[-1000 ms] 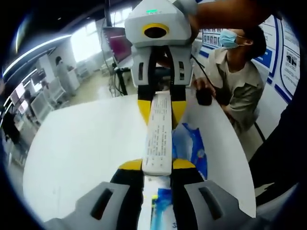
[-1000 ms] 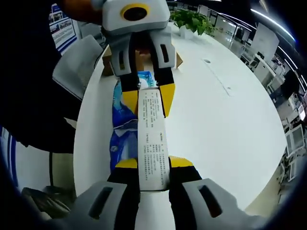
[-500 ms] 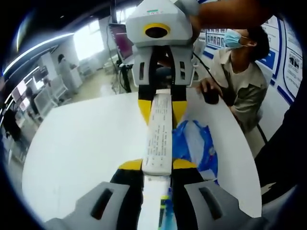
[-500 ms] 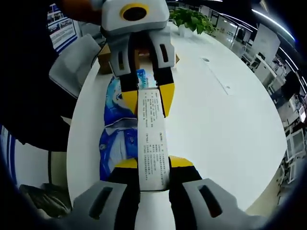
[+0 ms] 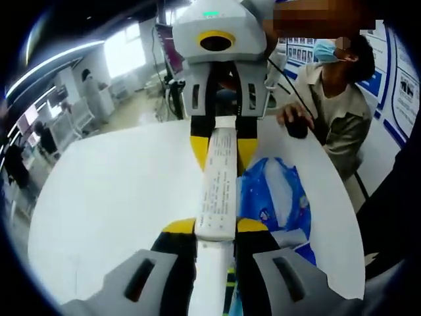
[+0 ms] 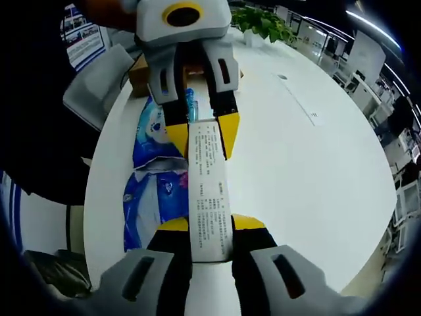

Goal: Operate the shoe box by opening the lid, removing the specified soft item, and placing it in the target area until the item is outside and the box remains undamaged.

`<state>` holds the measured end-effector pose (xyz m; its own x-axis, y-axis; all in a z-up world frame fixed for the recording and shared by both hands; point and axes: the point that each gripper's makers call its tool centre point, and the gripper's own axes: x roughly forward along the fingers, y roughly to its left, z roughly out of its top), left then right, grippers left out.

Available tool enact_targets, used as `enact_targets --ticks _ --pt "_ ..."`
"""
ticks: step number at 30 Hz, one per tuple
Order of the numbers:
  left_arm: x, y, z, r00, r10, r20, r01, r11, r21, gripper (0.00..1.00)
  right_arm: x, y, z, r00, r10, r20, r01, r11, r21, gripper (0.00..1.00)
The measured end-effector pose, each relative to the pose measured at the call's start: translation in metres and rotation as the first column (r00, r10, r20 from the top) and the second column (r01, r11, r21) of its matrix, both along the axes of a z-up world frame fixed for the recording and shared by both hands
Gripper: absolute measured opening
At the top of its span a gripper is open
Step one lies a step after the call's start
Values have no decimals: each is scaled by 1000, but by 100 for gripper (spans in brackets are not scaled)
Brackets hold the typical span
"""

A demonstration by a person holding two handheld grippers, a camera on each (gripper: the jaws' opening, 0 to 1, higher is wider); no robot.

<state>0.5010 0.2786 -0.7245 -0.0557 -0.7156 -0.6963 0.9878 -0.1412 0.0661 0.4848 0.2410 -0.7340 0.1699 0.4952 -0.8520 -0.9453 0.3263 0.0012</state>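
In the left gripper view, your left gripper (image 5: 216, 227) rises from the bottom edge with its yellow-tipped jaws pinching the near end of a long white printed strip (image 5: 219, 184), apparently the edge of a panel or lid. The strip runs straight away from you to your right gripper (image 5: 220, 141), whose jaws pinch its far end. Both grippers hold the strip above a white table (image 5: 112, 210).

Just right of the strip, a blue and white soft package (image 5: 276, 201) lies on the table near its edge. You cannot tell from this view whether the package touches the strip. Beyond the table's far edge a seated person (image 5: 335, 108) rests a hand on a dark object (image 5: 296, 128).

In the right gripper view, the right gripper (image 6: 209, 227) pinches the near end of the white printed strip (image 6: 206, 191), and the left gripper (image 6: 200, 135) pinches its far end. The blue and white soft package (image 6: 158, 178) lies on the white table (image 6: 296, 178) just left of the strip, partly under it. Beyond the package, behind the left gripper, stands a brown cardboard box (image 6: 141, 69). Farther back on the table stands a green plant (image 6: 263, 26)
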Motion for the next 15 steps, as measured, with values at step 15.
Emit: enact_targets --ticks 15 --pt "1 -2 -20 1000 11 -5 -11 1000 14 18 -1 -1 -19 1000 7 -17 -7 1000 -15 19"
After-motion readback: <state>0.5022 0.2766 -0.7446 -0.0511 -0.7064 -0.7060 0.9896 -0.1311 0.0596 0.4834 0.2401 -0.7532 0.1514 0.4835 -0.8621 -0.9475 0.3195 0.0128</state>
